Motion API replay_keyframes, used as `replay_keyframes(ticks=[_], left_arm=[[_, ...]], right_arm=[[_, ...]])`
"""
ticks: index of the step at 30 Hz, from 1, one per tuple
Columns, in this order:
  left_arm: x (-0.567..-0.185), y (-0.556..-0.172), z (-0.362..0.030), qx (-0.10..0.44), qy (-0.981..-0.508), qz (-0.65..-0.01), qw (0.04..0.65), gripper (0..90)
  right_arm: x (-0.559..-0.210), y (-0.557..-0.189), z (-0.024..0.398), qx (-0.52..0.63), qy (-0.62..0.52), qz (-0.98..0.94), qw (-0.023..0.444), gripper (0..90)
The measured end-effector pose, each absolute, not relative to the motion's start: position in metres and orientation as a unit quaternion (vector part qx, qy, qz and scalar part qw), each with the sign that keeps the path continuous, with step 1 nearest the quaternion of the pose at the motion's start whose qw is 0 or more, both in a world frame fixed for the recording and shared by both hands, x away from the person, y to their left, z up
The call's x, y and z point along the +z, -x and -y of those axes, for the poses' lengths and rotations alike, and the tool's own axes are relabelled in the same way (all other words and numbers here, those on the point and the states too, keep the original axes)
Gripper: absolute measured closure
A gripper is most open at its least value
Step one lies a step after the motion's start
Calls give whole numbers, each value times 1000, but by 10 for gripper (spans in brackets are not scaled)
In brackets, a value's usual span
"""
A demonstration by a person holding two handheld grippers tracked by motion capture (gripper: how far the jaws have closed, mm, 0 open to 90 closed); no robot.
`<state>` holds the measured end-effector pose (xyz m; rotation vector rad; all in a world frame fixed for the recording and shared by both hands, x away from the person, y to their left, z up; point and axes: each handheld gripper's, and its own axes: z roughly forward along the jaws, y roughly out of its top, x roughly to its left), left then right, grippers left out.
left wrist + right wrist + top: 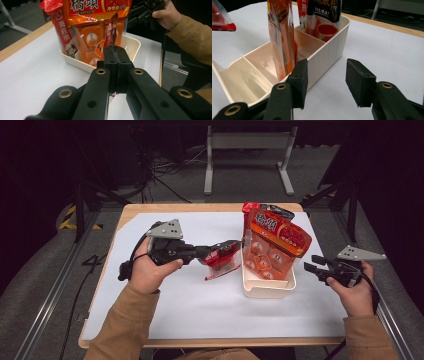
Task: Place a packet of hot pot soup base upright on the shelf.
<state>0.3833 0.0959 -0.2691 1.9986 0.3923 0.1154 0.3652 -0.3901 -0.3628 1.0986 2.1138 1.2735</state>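
On the left of the high view, the left gripper (218, 254) is clenched on a small red packet (222, 262), holding it in the air above the white mat (175, 305) — just beside the left wall of the cream bin (267, 289), not yet over it. In the left gripper view the jaws stand pressed together, with the thin edge of the packet (112, 30) sticking up out of them and the bin (130, 47) straight ahead.

Moving right, the bin has dividers, and two pouches already stand upright in it: a big orange pouch (275, 245) in the middle compartment and a dark pouch (280, 211) with a red bowl printed on it in the far one. The right gripper view shows the near compartment (234, 80) bare.

Further right, the right gripper (312, 266) hangs off the bin's right side, with its jaws released and nothing between them; in its own view the pads flank the bin's near corner without pressing on it.

So the sorting seems well along — two pouches are in, and the red packet is picked up and carried almost to the bin. What is left, as I judge it, is to bring the packet over a free compartment, lower it upright and let go. The idle right gripper may be waiting to steady the bin.
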Motion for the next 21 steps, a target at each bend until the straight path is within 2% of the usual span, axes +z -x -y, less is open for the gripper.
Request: replay_keyframes(ticks=[21], left_arm=[[-256,-393,-50,36,-844,-116,522,900]], right_arm=[[-366,-370,390,457,-395,-768,215,514]])
